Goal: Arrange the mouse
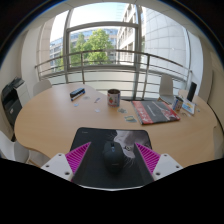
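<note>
Mouse [114,155] sits on a dark mouse pad [112,140], right between the two fingers of the gripper [113,157]. It's a dark, rounded thing, and from the gripper view the magenta pads [79,156] stand off to each side of it with a bit of pad surface showing in the gaps, so the fingers are spread apart and not pinching anything. The mouse just rests on its own.

The mouse pad lies on a light wooden table [50,120] with a rounded edge, taking up the near part of it. Further out past the fingers there's a mug [113,98] standing upright near the middle of the table. Over to the right of the mug there's a spread of red and colourful printed stuff, looks like magazines or booklets [156,110], lying flat. To the left of the mug is a small dark object [77,94], can't tell what it is.

Behind the table there's a railing [100,66] and big windows [95,35] with trees and buildings outside.
</note>
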`<state>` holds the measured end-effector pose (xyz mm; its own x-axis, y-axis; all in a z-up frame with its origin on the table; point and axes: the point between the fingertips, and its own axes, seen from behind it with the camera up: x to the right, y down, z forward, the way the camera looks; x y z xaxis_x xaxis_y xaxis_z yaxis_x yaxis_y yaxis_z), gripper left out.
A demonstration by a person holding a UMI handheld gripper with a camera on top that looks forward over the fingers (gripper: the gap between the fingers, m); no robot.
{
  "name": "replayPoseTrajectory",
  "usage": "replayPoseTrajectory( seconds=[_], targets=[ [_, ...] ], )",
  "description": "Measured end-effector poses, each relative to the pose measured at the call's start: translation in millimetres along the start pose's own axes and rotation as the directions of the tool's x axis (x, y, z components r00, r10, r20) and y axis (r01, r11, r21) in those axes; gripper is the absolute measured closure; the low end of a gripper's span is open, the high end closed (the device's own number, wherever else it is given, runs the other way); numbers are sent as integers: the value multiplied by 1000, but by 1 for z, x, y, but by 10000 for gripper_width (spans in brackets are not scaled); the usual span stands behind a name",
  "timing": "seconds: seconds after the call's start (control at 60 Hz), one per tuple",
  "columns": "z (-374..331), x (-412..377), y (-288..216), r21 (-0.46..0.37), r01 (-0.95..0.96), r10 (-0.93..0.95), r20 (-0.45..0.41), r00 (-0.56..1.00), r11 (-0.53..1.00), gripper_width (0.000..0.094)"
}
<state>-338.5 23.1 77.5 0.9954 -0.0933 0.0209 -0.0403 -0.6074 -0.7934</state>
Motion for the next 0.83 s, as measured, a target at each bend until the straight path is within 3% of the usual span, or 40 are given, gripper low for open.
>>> replayPoseTrajectory(
  seconds=[0.283, 0.483, 0.833],
  targets=[
    [-138, -20, -12, 107, 4, 0, -37, 999, 994, 90],
    [-219, -28, 11, 126, 41, -33, -66, 997, 991, 93],
    [-265, -39, 39, 113, 52, -46, -60, 997, 992, 93]
  ],
)
